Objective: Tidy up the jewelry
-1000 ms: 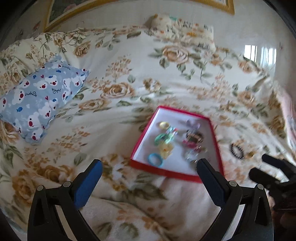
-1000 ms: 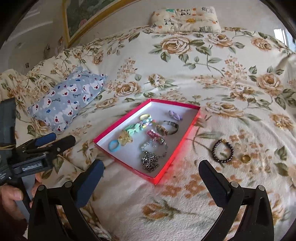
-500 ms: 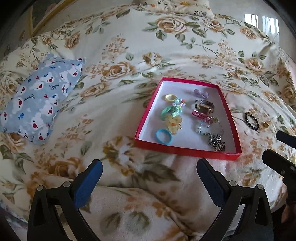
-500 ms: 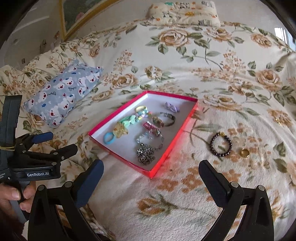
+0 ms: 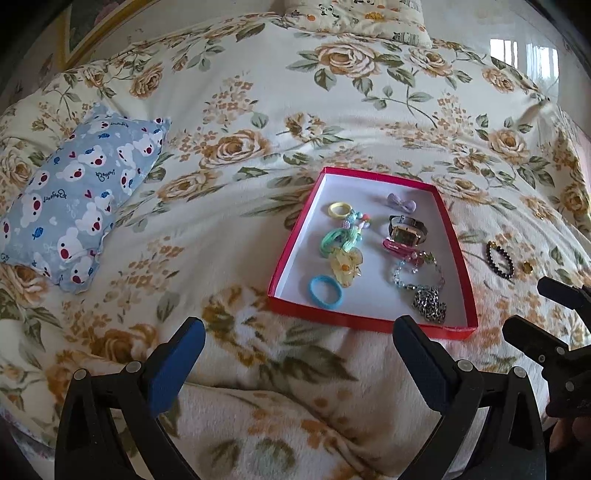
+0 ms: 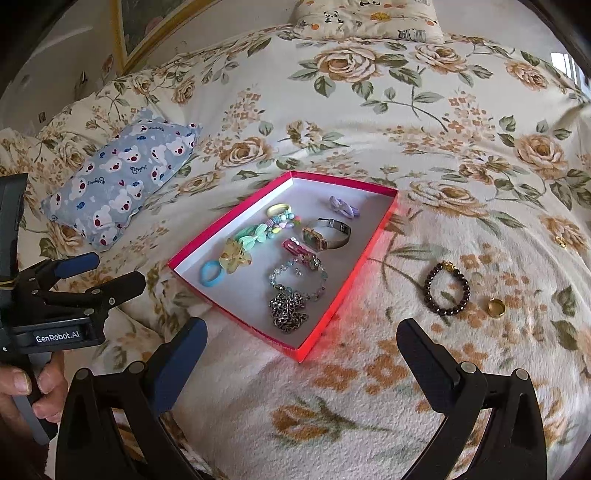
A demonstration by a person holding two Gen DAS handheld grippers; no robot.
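One bed with a floral blanket carries everything. On it lie two pillows: a blue bear-print pillow at the left and a panda-print pillow at the far end. One red tray sits mid-bed. Two grippers hover near its close edge, both released and holding nothing: the left gripper in front of the tray's near left corner, the right gripper near the tray's right corner.

Inside the tray: one steel chain, one bead bracelet, one watch, one pink clip, one green beaded piece, one yellow flower clip, one blue band, one yellow band, one lilac bow.

Outside, right of the tray, lie one dark bracelet and, just beside it, one gold ring.
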